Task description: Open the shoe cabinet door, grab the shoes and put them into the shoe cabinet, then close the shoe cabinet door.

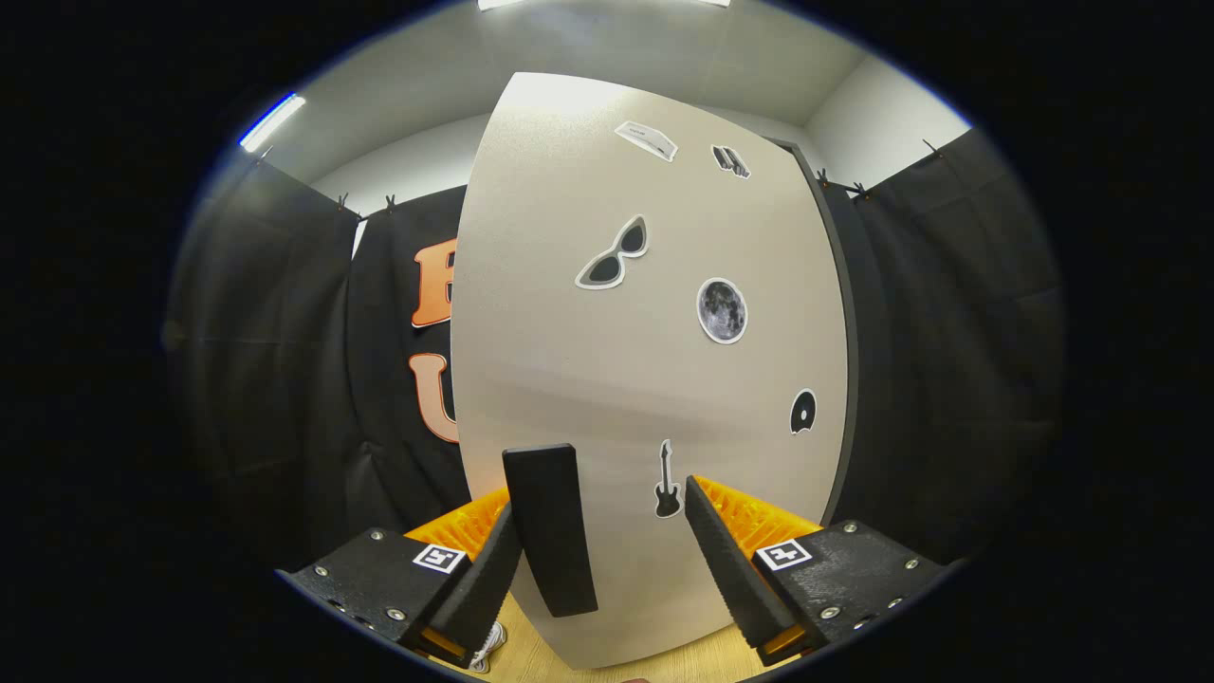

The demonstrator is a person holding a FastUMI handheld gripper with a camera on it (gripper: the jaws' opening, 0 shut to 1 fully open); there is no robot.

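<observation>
The shoe cabinet door (607,360) is a tall beige panel with several stickers, standing close in front of me. Its black vertical handle (550,526) sits between my fingers, right beside the left finger (488,574) and well apart from the right finger (726,560). My gripper (602,503) is open around the handle, and only the left finger may be touching it. A dark edge of the cabinet (847,332) runs down the door's right side. A bit of a white shoe (488,647) peeks out on the wooden floor below the left finger.
Black cloth walls (275,379) hang behind the door on both sides. The light wooden floor (702,659) runs under the door's lower edge. White ceiling with strip lights (270,121) is above.
</observation>
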